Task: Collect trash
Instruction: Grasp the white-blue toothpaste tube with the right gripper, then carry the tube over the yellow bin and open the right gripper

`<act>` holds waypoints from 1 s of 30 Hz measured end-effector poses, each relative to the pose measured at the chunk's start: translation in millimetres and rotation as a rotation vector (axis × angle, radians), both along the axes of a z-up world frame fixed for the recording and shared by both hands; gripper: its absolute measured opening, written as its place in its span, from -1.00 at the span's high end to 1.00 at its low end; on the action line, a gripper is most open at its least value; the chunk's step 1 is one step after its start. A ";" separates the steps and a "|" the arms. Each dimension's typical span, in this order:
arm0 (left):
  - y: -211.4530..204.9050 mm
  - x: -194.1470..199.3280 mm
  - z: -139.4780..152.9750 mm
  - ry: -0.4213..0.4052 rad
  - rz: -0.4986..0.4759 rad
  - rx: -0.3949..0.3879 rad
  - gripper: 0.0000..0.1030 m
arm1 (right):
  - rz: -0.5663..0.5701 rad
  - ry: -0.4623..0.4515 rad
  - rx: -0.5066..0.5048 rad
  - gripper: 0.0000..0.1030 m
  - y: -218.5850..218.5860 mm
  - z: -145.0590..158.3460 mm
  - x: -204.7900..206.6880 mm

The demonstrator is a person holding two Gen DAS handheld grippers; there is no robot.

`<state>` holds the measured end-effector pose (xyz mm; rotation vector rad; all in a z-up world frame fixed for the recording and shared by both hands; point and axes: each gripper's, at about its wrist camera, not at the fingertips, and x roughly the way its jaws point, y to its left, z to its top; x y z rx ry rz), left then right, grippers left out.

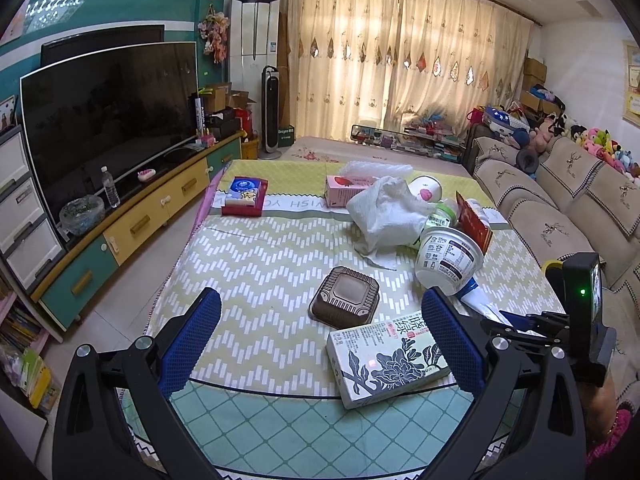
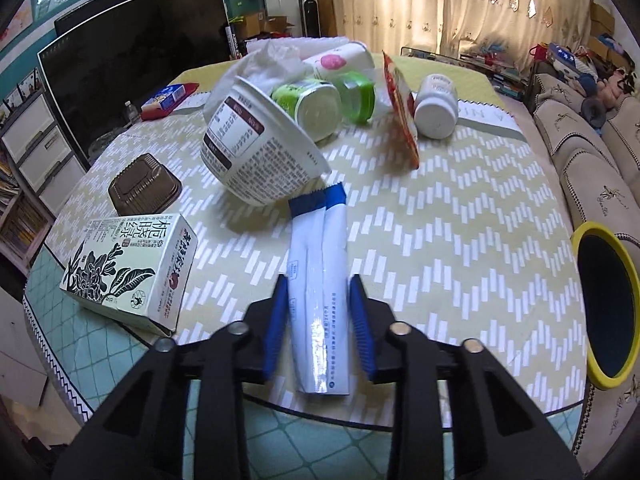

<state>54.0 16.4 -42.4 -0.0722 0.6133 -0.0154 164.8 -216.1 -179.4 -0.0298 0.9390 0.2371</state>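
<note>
Sachet point(image 2: 318, 300) lying flat, lengthwise between fingers point(image 2: 276, 326), blue end away.

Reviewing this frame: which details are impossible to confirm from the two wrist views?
- Whether the right gripper pads press the white-and-blue sachet between them: right wrist view, contact edges too fine to judge.
- Inside of the yellow-rimmed bin: dark, cut off at the right edge.
- Contents of the tipped white cup: mouth faces away.
- What lies under the crumpled white bag: left wrist view, bag covers it.
</note>
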 end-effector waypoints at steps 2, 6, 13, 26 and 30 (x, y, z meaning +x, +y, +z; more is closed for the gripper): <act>-0.5 2.7 -1.3 0.010 -0.002 0.003 -0.92 | 0.005 0.004 0.005 0.49 -0.2 0.3 0.8; -1.3 7.6 -3.4 0.018 -0.006 -0.002 -0.92 | 0.021 0.014 0.030 0.52 -1.2 2.4 -1.3; -7.4 15.4 -6.1 0.013 -0.020 -0.009 -0.92 | 0.051 0.013 0.100 0.53 -17.8 18.8 -25.5; -35.6 29.1 -11.8 0.036 -0.073 -0.007 -0.92 | -0.421 -0.111 0.023 0.52 -182.3 48.9 -27.9; -42.1 35.2 -14.4 0.052 -0.078 0.011 -0.92 | -0.566 -0.070 -0.014 0.52 -241.3 31.6 -15.7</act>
